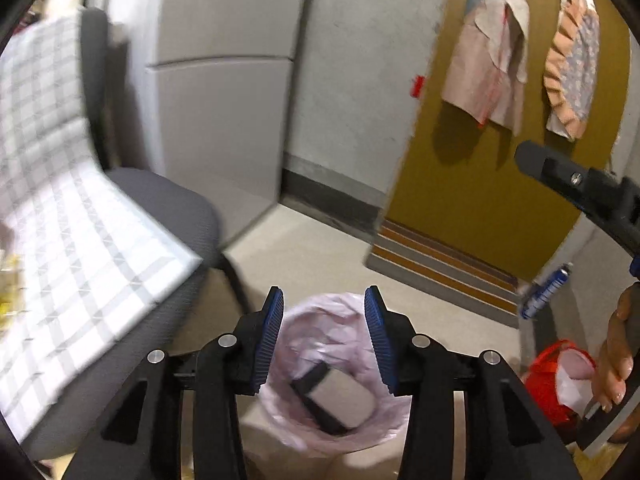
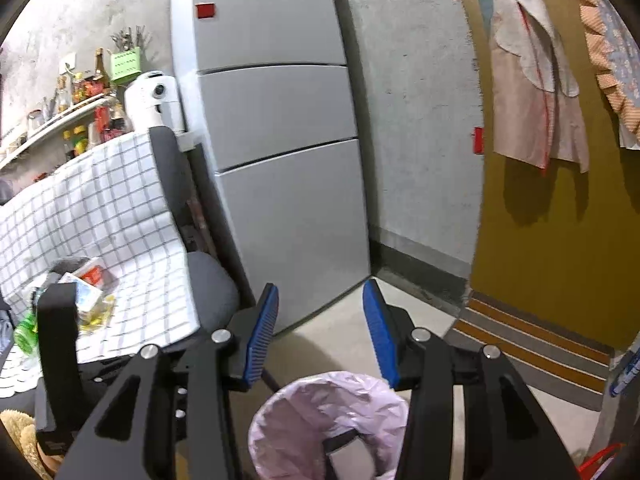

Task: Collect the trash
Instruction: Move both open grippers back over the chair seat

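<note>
We see bare floor (image 2: 340, 340) open between the fridge (image 2: 280, 160) and the yellow door (image 2: 552, 240). The chair (image 1: 168, 208) with its checked cloth (image 1: 80, 240) blocks the left side. The trash bin (image 1: 332, 380) sits low below us, its mouth open from above.

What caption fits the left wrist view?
Left claw open and empty above the pink-lined trash bin, a grey-and-black box lying inside.

One bin (image 1: 320, 380) lined with a pink bag, one white-and-black box (image 1: 334, 400) inside. One chair (image 2: 208, 276), one checked cloth (image 2: 100, 216), one fridge (image 2: 280, 152). Two garments (image 1: 488, 64) hanging on one yellow door (image 1: 472, 200); one red bag (image 1: 552, 380).
</note>
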The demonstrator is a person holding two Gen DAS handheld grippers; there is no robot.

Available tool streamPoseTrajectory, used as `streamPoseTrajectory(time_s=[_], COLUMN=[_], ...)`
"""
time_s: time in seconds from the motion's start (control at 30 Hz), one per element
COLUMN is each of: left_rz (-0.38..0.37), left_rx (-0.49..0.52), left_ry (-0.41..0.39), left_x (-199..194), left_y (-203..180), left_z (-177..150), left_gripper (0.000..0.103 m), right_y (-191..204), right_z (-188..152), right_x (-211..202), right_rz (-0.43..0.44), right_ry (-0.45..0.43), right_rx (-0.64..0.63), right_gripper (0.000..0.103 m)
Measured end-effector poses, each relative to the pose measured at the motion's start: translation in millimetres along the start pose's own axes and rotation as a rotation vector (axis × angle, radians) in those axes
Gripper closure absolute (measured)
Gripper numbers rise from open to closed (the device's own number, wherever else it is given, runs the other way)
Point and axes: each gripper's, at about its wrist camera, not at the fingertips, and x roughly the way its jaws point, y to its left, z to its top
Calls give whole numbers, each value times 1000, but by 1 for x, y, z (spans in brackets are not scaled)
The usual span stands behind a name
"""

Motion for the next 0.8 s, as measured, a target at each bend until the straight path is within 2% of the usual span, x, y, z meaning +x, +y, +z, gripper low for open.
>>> streamPoseTrajectory(time_s=[0.2,0.3,0.5,0.67,0.8], left_rz=[174,244,435,604,711], left_rx=[-61,-120,-235,-370,-425], left_ry=[-69,-73,-58,-93,-94], left_x=[-65,-95,-151,-202,-230], left_y=[52,82,139,188,219], left_z=[-9,-18,-45,-69,-85], left_gripper=[59,59,55,50,50], right_y=[44,72,155,224,270], right_z=[6,12,13,-1,-15], right_x=[15,23,42,57,70], right_rz=[92,177,301,387,437], right_ry=[50,77,115,132,146], right_rx=[-28,-30,-192,-332,-409], right_gripper=[59,59,59,53,52])
